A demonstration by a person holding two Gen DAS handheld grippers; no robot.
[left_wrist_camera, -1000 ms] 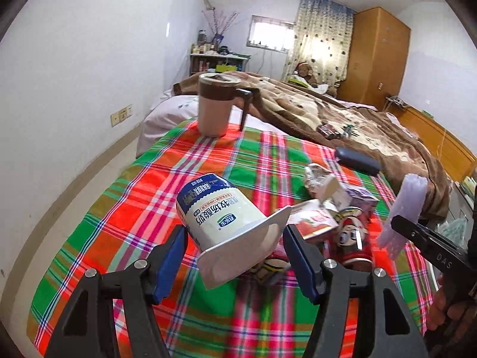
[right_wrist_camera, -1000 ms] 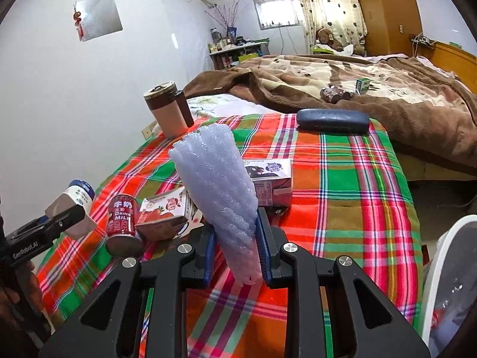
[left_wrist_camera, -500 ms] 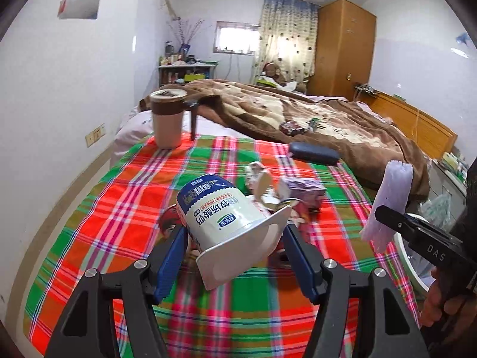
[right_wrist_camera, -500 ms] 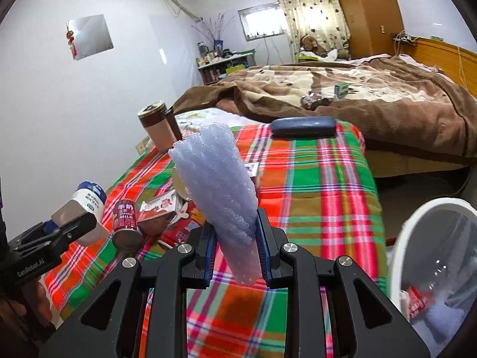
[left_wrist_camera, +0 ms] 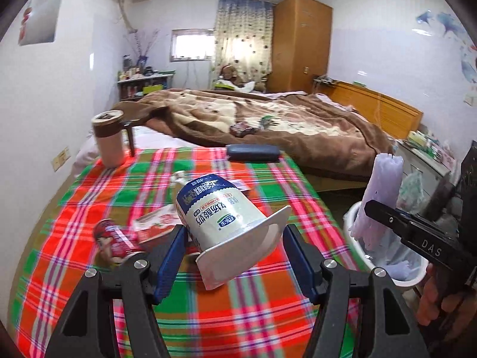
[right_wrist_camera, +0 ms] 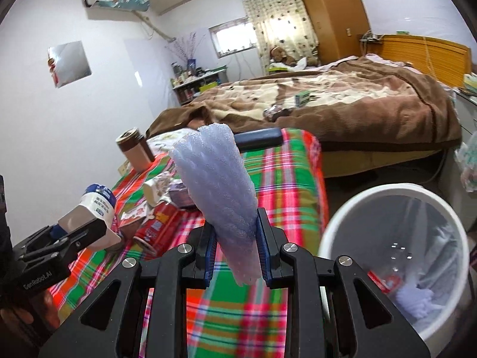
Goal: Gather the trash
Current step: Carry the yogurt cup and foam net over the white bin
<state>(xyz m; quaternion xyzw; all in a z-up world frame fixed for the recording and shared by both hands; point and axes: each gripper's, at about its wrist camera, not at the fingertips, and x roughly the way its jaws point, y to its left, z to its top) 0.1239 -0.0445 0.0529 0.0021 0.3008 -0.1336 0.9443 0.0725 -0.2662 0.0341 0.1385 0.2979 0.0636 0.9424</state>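
Both views have swung toward the bed side since a second ago: the white bin [right_wrist_camera: 396, 253], only an edge at the right of my right wrist view then, now fills the lower right of it, and it has come into my left wrist view behind the right claw. Left claw [left_wrist_camera: 235, 256] stands about half open with its blue pads pressed on the square rim of a white yogurt cup [left_wrist_camera: 222, 223], which it holds tilted, bottom away from the camera, above the plaid surface [left_wrist_camera: 268, 313]. Right claw [right_wrist_camera: 235, 250] is nearly closed, clamped on the lower end of a pale purple foam sleeve [right_wrist_camera: 217, 188] that stands up and fans out above the pads. I see it just left of the bin rim, not over the opening. Bin is lined with a clear bag and holds a little litter, including some more pale foam. Still lying on the surface: a red can [left_wrist_camera: 114, 240], a strawberry carton [left_wrist_camera: 156, 222], a brown-banded mug [left_wrist_camera: 108, 140] at the far left, and a dark case [left_wrist_camera: 253, 152] at the far edge.
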